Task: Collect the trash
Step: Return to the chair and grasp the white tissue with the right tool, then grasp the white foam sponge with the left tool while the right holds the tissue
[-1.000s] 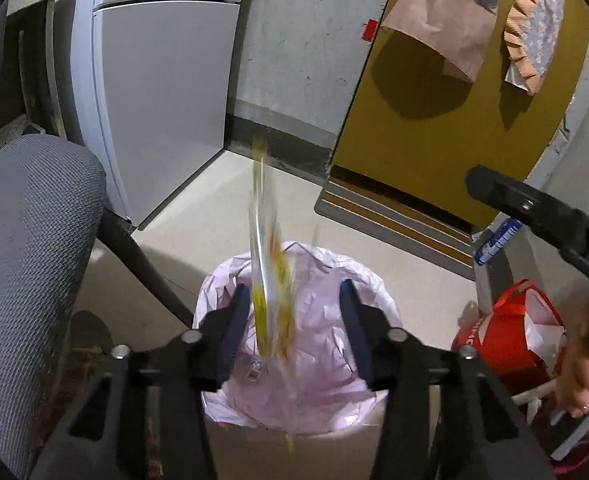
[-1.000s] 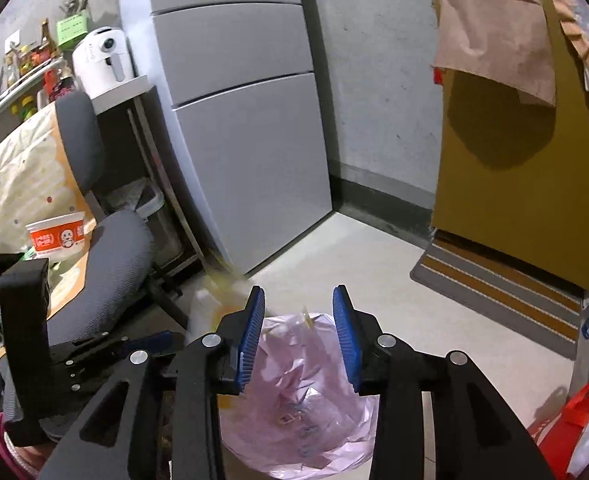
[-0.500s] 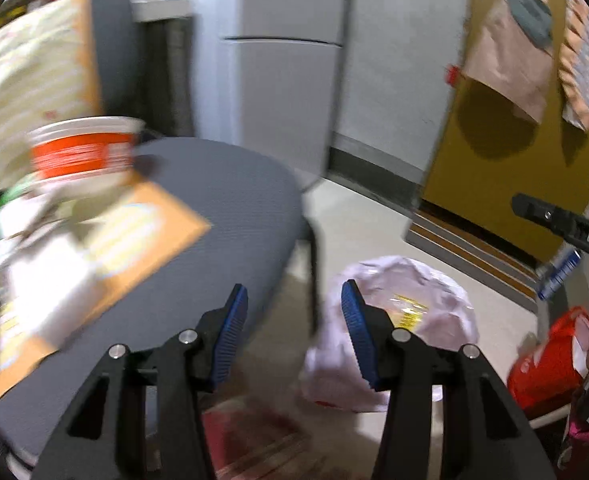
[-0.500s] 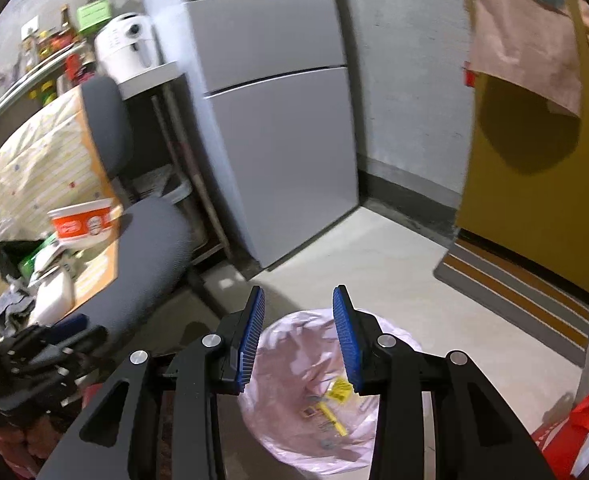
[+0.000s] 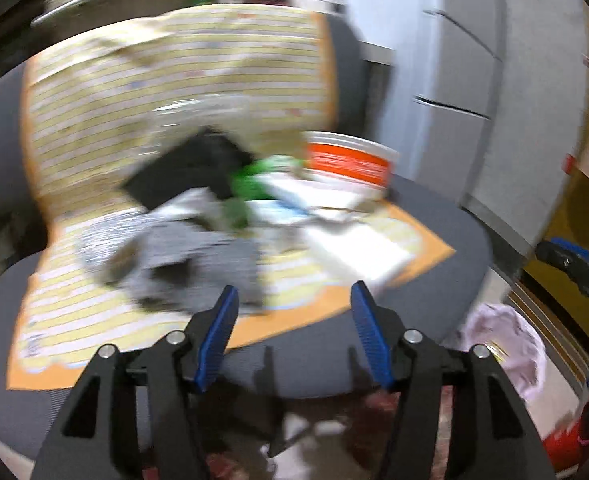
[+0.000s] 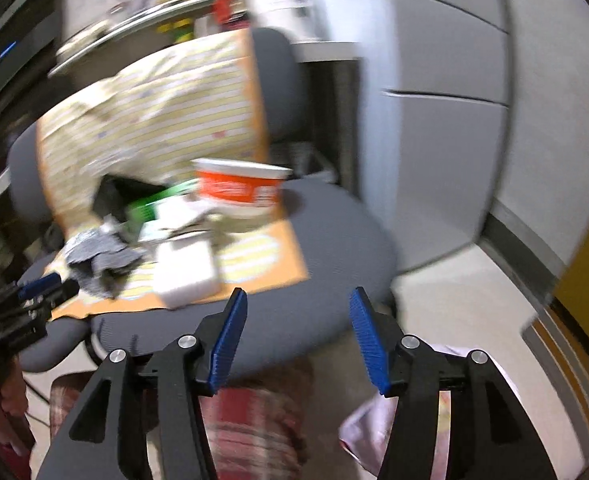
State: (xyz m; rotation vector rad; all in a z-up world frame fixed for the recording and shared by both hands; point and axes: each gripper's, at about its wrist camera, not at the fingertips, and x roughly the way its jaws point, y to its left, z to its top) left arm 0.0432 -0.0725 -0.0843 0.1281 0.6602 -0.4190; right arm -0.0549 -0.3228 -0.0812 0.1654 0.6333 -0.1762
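A grey fabric office chair (image 5: 434,216) is faced by both cameras, and its seat is covered by a yellow-striped, orange-edged paper sheet (image 5: 174,80) that also climbs the backrest. The trash is heaped on this sheet: a white and orange-red round paper tub (image 5: 348,162) at the back right, a green crumpled wrapper (image 5: 250,184) just beside it, a black flat packet (image 5: 190,172) leaning against the backrest, a grey crumpled rag-like piece (image 5: 198,256) nearer the front, and a white rectangular foam-like block (image 5: 358,248) at the front right. All of it is blurred, so finer detail cannot be told.

The left gripper (image 5: 292,332) is seen with its blue-padded jaws standing apart over the front edge of the seat; they have just been opening, and nothing is held between them. The right gripper (image 6: 298,330) is likewise spread, its jaws having just been opening, with only the seat edge behind the gap.

A bin lined with a pale pink plastic bag (image 5: 506,344) is seen on the floor to the right of the chair, well apart from the heap; in the right wrist view it (image 6: 374,428) lies partly hidden under the right gripper. A grey refrigerator (image 6: 446,120) stands behind the chair.
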